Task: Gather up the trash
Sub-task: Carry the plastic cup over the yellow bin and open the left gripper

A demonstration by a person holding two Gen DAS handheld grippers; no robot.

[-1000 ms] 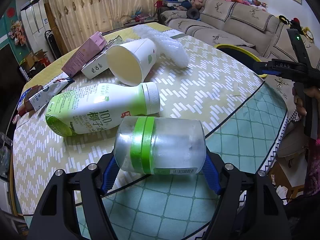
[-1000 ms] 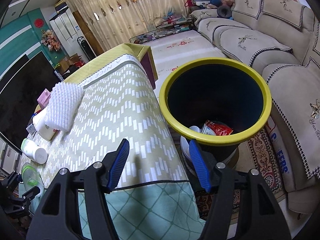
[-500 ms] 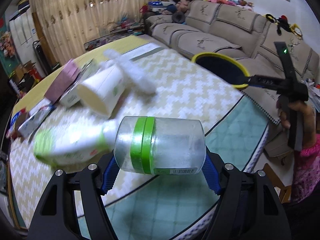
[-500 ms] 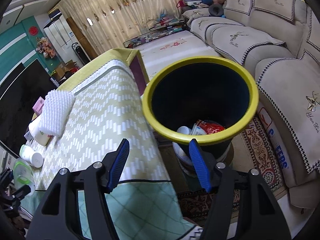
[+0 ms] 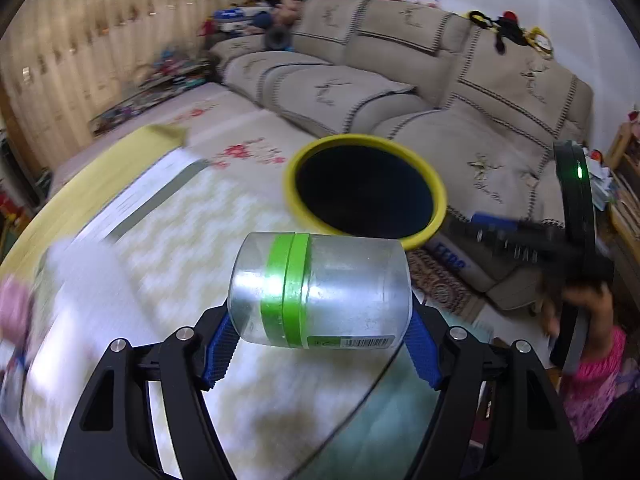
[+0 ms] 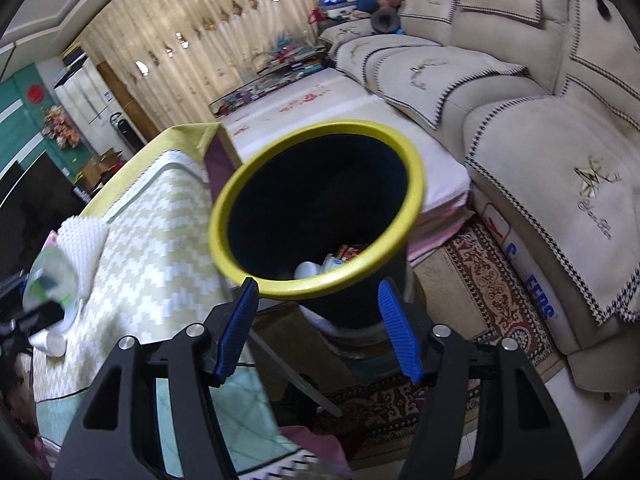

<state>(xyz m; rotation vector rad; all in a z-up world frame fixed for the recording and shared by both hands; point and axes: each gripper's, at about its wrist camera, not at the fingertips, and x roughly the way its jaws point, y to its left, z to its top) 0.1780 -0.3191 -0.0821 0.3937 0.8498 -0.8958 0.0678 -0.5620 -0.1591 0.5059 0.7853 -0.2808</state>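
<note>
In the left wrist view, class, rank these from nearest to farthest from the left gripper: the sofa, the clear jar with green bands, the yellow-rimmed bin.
1. Clear jar: held crosswise between the left gripper pads.
2. Yellow-rimmed bin: beyond the jar, just past the table edge, slightly right.
3. Sofa: behind the bin, along the back wall.

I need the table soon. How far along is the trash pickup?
Done: some trash lies in the bin. In hand: the left tool holds a clear jar short of the bin. Left: a white pad and blurred items on the table.
</note>
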